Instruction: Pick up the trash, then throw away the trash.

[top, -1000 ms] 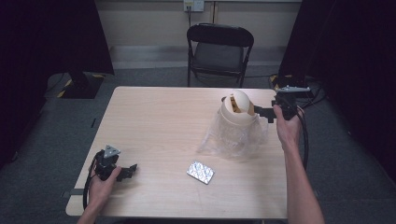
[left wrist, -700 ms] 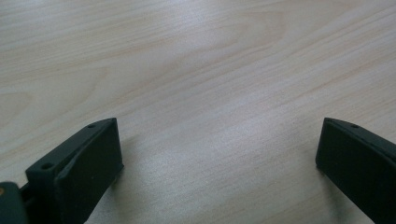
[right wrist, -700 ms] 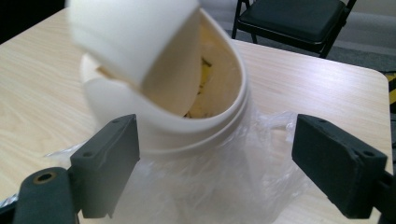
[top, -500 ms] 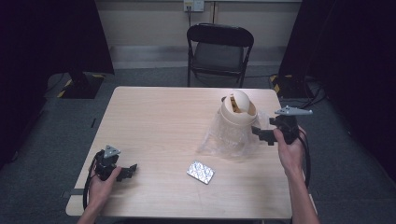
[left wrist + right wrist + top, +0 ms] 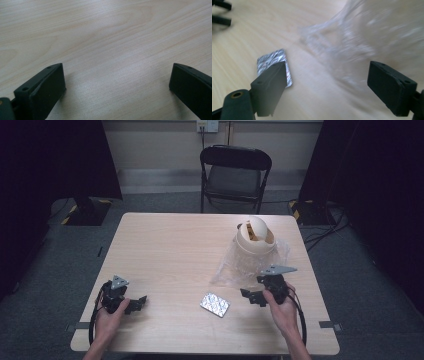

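My right claw (image 5: 325, 82) has matt black plastic jaws with a faintly grainy face. Beneath it, the pale wood-grain desk (image 5: 170, 250) is smooth, with a soft sheen. The flat rectangular silver foil blister pack (image 5: 274, 65) glitters, crinkled. The clear crumpled plastic bag (image 5: 352, 42) is glossy, wrapping a cream smooth-plastic round container (image 5: 255, 236).

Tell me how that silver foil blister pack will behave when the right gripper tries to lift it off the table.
The foil blister pack lies flat on the table, so the open right gripper probably has little edge to catch. It looks thin and light, so it may slide when nudged. Its crinkled foil could bend or dent under a pinch.
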